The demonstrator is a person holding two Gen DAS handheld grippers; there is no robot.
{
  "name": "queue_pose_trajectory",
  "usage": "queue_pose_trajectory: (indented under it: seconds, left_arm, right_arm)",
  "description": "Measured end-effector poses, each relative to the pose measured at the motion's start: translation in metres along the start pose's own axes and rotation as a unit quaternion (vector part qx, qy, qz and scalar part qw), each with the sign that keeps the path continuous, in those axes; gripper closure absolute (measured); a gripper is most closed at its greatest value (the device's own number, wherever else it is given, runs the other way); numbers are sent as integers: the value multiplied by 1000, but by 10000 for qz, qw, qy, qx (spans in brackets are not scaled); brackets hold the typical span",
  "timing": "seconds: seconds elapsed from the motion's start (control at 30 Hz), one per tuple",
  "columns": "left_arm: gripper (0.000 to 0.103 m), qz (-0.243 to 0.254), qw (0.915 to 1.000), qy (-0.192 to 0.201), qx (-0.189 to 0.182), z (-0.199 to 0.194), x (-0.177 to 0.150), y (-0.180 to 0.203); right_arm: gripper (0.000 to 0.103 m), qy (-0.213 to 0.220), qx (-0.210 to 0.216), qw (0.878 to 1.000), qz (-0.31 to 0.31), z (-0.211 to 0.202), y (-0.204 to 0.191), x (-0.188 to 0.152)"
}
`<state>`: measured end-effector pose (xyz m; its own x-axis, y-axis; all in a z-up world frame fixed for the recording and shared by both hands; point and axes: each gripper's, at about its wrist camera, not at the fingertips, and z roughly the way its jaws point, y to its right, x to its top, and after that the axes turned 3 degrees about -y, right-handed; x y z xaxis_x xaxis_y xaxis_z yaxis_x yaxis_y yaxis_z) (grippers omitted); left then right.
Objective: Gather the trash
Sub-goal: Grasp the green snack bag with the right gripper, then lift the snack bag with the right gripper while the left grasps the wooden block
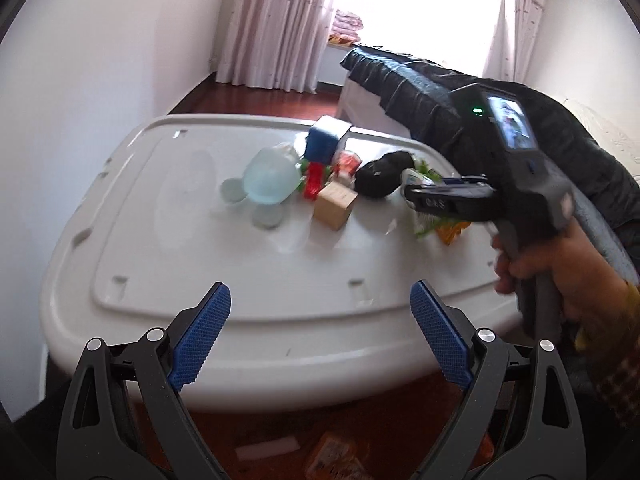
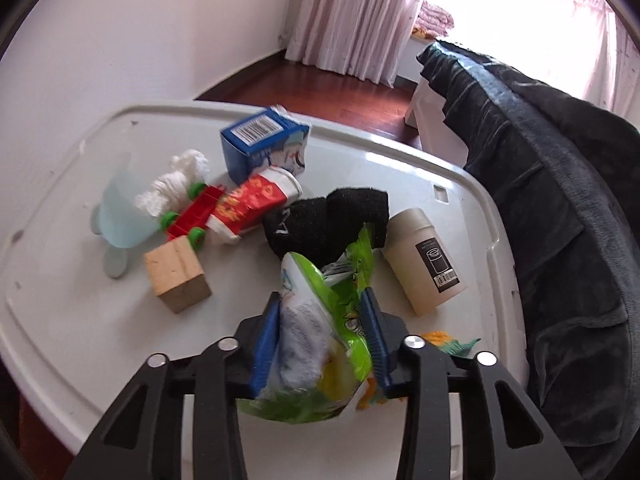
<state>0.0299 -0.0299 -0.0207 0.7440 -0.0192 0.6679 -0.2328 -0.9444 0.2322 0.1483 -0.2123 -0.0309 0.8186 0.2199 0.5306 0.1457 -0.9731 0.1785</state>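
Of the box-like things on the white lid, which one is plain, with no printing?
The tan wooden block, nearest the right gripper. The blue carton behind it bears a barcode and pictures.

On the white lid (image 2: 400, 152) you have one blue carton (image 2: 264, 140), one red paper cup (image 2: 252, 202), one toy car (image 2: 192, 216), one wooden block (image 2: 176, 276), one black sock (image 2: 324, 216), one beige canister (image 2: 424, 260), one tissue wad (image 2: 176, 184) and one green wrapper (image 2: 320, 320).
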Motion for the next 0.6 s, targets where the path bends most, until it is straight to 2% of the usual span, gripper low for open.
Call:
queue_pose_trajectory:
  seconds: [0.1,0.17,0.27,0.4,0.43,0.47,0.5,0.53,0.57,0.6]
  left_arm:
    - [14,-11,9999,-89,-112,26,19,6]
    - [14,-47,9998,-215,-42,45,29,10]
    - [14,-85,9997,-212,39,54,36,12]
    - [14,80,9997,-207,93,59,38,17]
    - [14,123,9997,-210,100,61,37,19]
    - [14,165,9996,-224,108,62,36,20]
    - [14,181,9995,-241,108,64,35,21]
    - [14,178,9995,-258,100,65,34,21]
    - [14,159,9994,-300,90,67,34,21]
    - [14,138,9993,-328,83,67,33,20]
  right_arm:
    - [80,158,104,9998,-34,-20,5,-2]
    - [80,113,158,9998,-94,-20,8,-4]
    - [80,47,120,9999,-71,-9,17,-6]
    - [80,-80,423,9990,132,9,23,-5]
    - [74,-91,460,9988,118,11,21,-3]
    - [62,-114,467,9988,116,14,19,-1]
    - [54,-150,449,9988,159,16,19,2]
    - [38,-155,417,9987,260,17,18,5]
    - [29,-144,443,9984,320,18,19,7]
    - [29,-133,545,9976,398,19,19,10]
